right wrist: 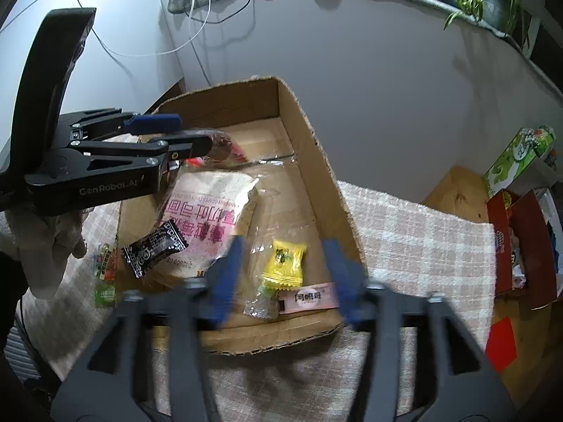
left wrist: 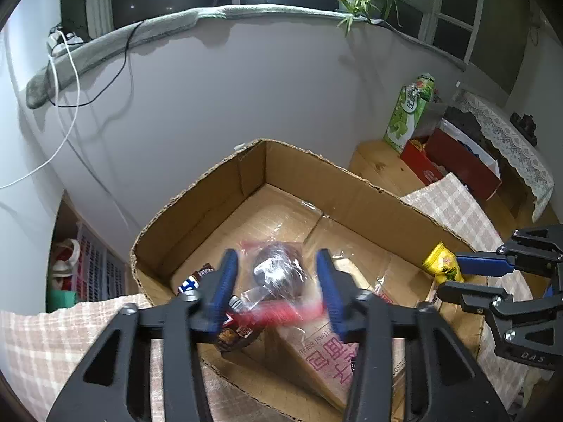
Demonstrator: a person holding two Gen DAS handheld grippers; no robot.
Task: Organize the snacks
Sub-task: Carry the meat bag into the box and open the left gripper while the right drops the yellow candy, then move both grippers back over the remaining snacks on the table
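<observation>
An open cardboard box (left wrist: 197,197) (right wrist: 316,147) stands on a checked cloth. My left gripper (left wrist: 278,281) (right wrist: 183,133) is open above the box, with a clear-wrapped dark bun with red ends (left wrist: 278,274) (right wrist: 221,147) between its fingers, blurred. A pink toast bread bag (left wrist: 327,351) (right wrist: 207,211) lies in the box. My right gripper (right wrist: 285,274) (left wrist: 447,277) is open over the box's near corner. A yellow candy packet (right wrist: 285,263) (left wrist: 443,263) lies between its fingers. A pink bar (right wrist: 309,297) and a clear wrapper (right wrist: 262,299) lie beside it.
A black snack packet (right wrist: 155,248) lies at the box's left edge, a green gummy pack (right wrist: 105,274) on the cloth (right wrist: 422,239). A green carton (left wrist: 408,112) (right wrist: 517,154) and red boxes (left wrist: 457,161) (right wrist: 520,246) stand on a wooden stand to the right. A grey wall is behind.
</observation>
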